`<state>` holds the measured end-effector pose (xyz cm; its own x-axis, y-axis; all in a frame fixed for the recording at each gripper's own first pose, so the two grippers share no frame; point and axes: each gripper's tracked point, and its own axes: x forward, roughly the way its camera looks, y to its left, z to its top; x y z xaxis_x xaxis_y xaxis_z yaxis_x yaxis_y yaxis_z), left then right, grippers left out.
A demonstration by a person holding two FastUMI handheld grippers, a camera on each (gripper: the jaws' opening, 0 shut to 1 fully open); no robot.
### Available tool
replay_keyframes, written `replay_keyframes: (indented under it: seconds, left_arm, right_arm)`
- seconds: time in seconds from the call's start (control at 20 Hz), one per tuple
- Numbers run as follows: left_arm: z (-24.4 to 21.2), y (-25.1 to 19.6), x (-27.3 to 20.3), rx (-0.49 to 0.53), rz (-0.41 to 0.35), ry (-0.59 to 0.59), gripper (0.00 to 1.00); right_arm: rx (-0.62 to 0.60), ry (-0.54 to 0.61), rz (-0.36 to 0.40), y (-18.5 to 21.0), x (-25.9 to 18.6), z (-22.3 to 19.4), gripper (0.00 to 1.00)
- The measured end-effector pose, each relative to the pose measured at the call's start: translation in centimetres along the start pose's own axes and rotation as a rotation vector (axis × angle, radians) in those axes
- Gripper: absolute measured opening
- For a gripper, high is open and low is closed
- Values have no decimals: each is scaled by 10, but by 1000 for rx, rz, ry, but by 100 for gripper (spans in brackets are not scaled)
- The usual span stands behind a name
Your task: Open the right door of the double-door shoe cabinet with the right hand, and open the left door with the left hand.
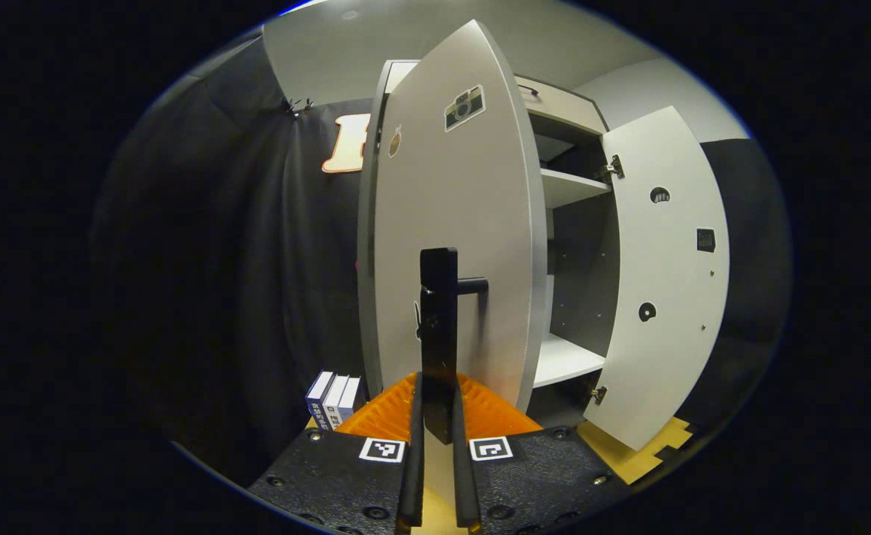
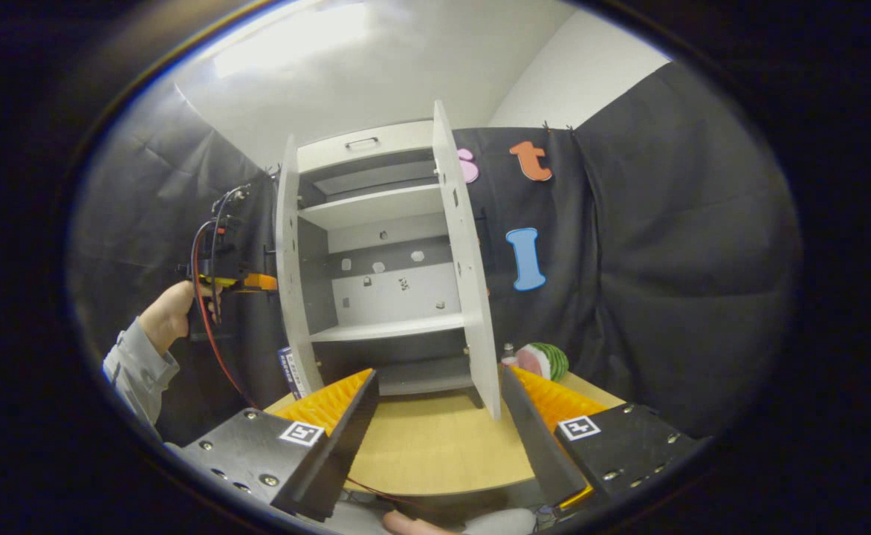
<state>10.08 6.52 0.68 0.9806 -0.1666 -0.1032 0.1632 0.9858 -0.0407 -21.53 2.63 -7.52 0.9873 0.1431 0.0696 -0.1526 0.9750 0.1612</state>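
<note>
Your left gripper view sits right up against the left door (image 1: 450,223), facing its outer face and handle (image 1: 439,342), while your right gripper view looks from farther back over the tabletop's (image 2: 435,446) front edge straight into the shoe cabinet (image 2: 383,275); both share its shelves.

No readable words or numbers, square black-and-white coded markers (image 1: 382,449) on the left gripper (image 1: 439,416) at 6 o'clock, camera sticker (image 1: 464,108) on the left door (image 1: 450,223) at 12 o'clock, box (image 1: 335,397) print too small to read
</note>
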Motion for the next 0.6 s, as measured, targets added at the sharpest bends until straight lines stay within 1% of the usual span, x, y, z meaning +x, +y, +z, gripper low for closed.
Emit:
replay_keyframes:
  seconds: [0.05, 0.1, 0.15, 0.2, 0.3, 0.4, 0.45, 0.5, 0.55, 0.6]
  left_arm:
    - [-2, 6, -1, 7, 7, -1, 17]
    - [-1, 11, -3, 13, 12, -6, 16]
    - [-2, 16, -5, 20, 12, -9, 13]
    - [-2, 21, -7, 30, 7, -7, 12]
    - [-2, 34, -8, 15, 18, 0, 12]
    - [-3, 55, -8, 15, 65, 1, 8]
    - [-3, 68, -9, 25, 98, -3, 5]
    - [-6, 83, -9, 38, 127, 5, 3]
    - [-2, 84, -9, -6, 96, -14, 1]
    - [3, 77, -12, -41, 53, -14, 1]
  right_arm:
    - [-3, 0, 5, 3, 2, 0, 98]
    - [-6, -1, 9, 5, 3, -1, 98]
    - [-12, 0, 12, 7, 4, -2, 94]
    - [-17, 3, 14, 9, 5, -3, 94]
    - [-19, 7, 12, 10, 7, -5, 94]
    - [-17, 9, 11, 10, 7, -6, 94]
    - [-15, 9, 8, 9, 8, -7, 99]
    - [-16, 10, 6, 9, 8, -7, 94]
    - [-18, 10, 5, 10, 9, -9, 99]
    - [-19, 11, 4, 10, 10, -8, 98]
